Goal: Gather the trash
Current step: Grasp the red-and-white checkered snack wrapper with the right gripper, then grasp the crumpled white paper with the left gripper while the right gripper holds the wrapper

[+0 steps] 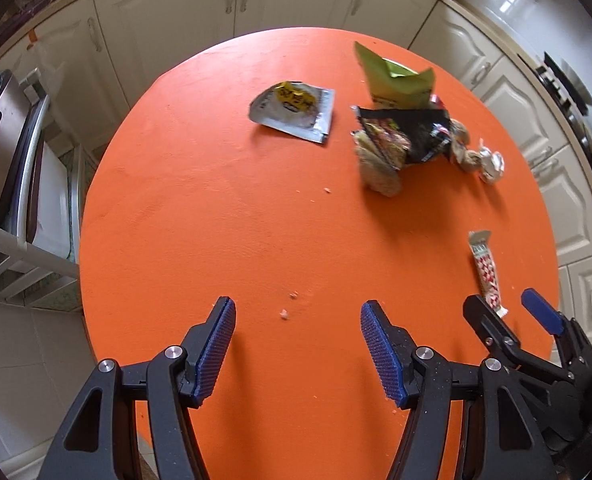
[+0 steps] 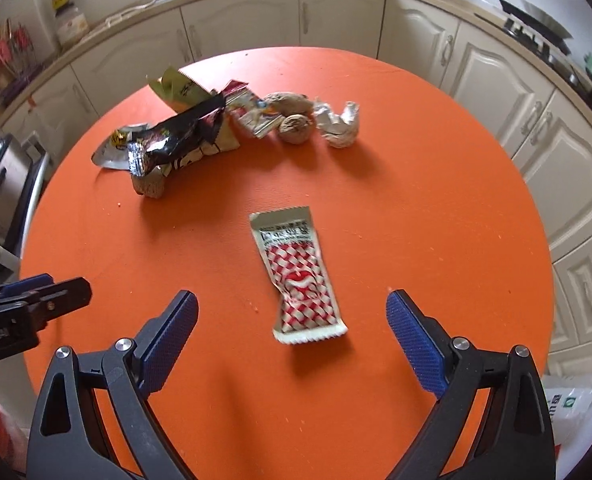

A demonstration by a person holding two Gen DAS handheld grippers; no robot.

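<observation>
Right wrist view: right hand-held gripper [image 2: 292,312] spread wide, empty; checked wrapper [image 2: 298,276] flat on orange surface [image 2: 416,200] between its fingers, toward 12 o'clock; light, crinkly, slippery; I'd pinch its waist; left hand-held gripper [image 1: 298,320] spread, empty.

Both grippers pointed steeply down over the table [image 1: 216,200]: left gripper [image 1: 298,312] open, right gripper [image 2: 292,300] open beside it.

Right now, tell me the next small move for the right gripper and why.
Probably lower the right gripper and close on the red-and-white checked snack wrapper. That wrapper lies flat on the round orange table, apart from the other trash and partly between the open, empty fingers.
</observation>
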